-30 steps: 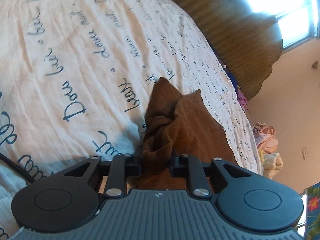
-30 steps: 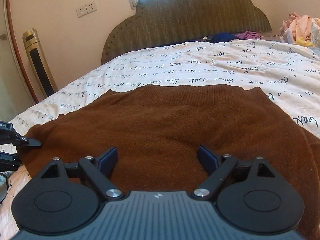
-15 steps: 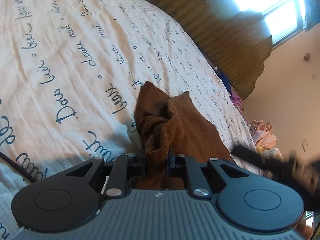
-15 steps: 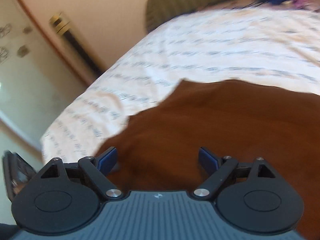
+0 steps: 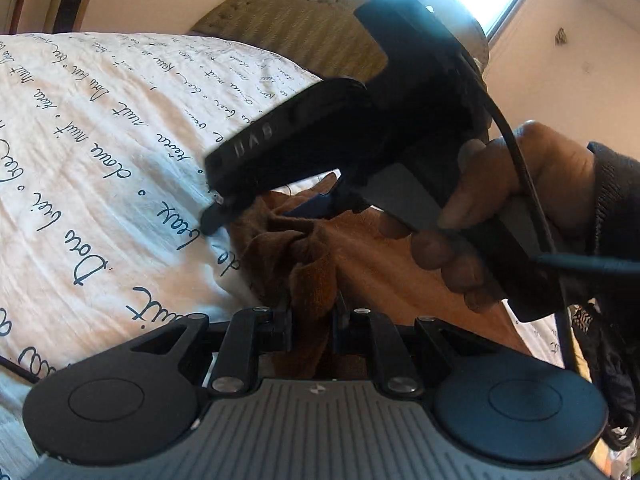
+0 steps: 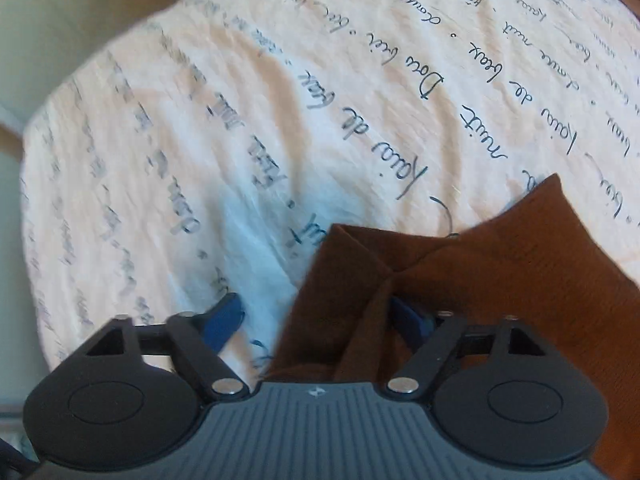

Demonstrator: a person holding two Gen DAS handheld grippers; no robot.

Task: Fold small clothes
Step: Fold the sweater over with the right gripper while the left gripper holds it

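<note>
Brown knit sweater (image 5: 360,264) – soft, floppy, light; grab bunched edges. Left gripper (image 5: 314,312) pinches a fold; right gripper (image 6: 316,320), closing, half-open astride the corner w/o grip.

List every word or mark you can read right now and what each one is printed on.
"Dou": dark blue cursive on the white printed bedsheet.
"nuit": same sheet, right wrist view.
"de": same sheet, right wrist view.
Raised letters on the right claw's black plastic body: roughly "UAB", uncertain.
The remaining script on the sheet is too stylised, blurred or small to read.
The brown knitted garment shows no label or text.
</note>
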